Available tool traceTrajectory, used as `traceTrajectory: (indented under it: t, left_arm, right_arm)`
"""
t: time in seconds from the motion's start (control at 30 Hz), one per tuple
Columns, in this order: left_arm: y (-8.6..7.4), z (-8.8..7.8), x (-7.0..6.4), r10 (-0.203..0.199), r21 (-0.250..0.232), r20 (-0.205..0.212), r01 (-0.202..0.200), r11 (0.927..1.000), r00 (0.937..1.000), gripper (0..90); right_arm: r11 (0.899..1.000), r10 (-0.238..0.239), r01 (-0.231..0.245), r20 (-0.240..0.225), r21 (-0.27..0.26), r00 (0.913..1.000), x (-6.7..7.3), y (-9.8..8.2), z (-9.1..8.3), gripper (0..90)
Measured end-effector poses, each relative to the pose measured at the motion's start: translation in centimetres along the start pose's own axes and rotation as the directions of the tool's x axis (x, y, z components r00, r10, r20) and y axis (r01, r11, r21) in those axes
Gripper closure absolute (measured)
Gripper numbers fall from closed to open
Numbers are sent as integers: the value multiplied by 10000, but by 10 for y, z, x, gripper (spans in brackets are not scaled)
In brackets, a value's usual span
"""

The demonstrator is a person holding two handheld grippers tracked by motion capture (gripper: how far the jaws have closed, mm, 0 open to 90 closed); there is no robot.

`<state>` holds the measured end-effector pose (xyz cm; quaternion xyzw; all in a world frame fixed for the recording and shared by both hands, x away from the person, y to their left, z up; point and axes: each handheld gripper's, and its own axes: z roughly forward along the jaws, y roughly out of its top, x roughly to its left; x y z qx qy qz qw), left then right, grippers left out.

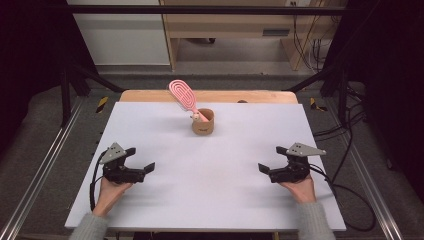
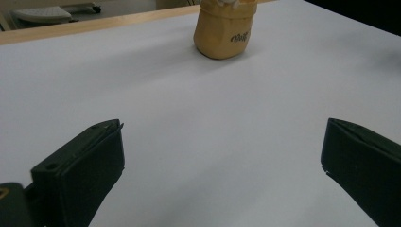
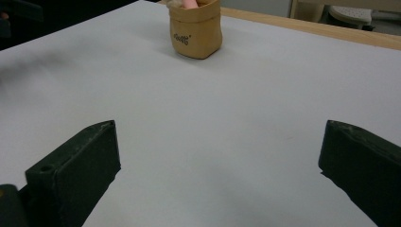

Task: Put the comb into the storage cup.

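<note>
A small tan pouch (image 1: 203, 123) stands upright at the far middle of the white table (image 1: 150, 130). A pink hairbrush (image 1: 183, 96) stands in it, handle down, its oval head leaning up and to the left. My left gripper (image 1: 140, 159) rests low near the front left, jaws wide apart and empty. My right gripper (image 1: 271, 159) mirrors it at the front right, also open and empty. The pouch (image 2: 222, 34) sits far ahead in the left gripper view. In the right gripper view the pouch (image 3: 196, 32) is ahead too, with a bit of pink handle (image 3: 190, 4) at its mouth.
The white board lies on a wooden tabletop (image 1: 210, 95) whose edge shows at the back. Metal rails (image 1: 45, 160) run along both sides. Cables (image 1: 345, 185) trail off the right edge. A wooden shelf unit (image 1: 230, 30) stands beyond the table.
</note>
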<state>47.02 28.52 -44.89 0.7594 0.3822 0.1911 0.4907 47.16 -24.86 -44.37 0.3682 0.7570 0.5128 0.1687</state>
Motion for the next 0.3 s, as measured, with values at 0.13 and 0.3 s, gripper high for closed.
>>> traceTrajectory:
  t: [0.13,0.3]
  left_arm:
    - [-3,-2,2,-64,-73,-77,63,10000,10000,3]
    - [-4,-1,2,-25,5,-54,25,10000,10000,3]
  right_arm:
    - [10000,3,-3,-16,10,10000,0,-1,0,1]
    - [10000,11,-11,-40,14,10000,0,-1,0,1]
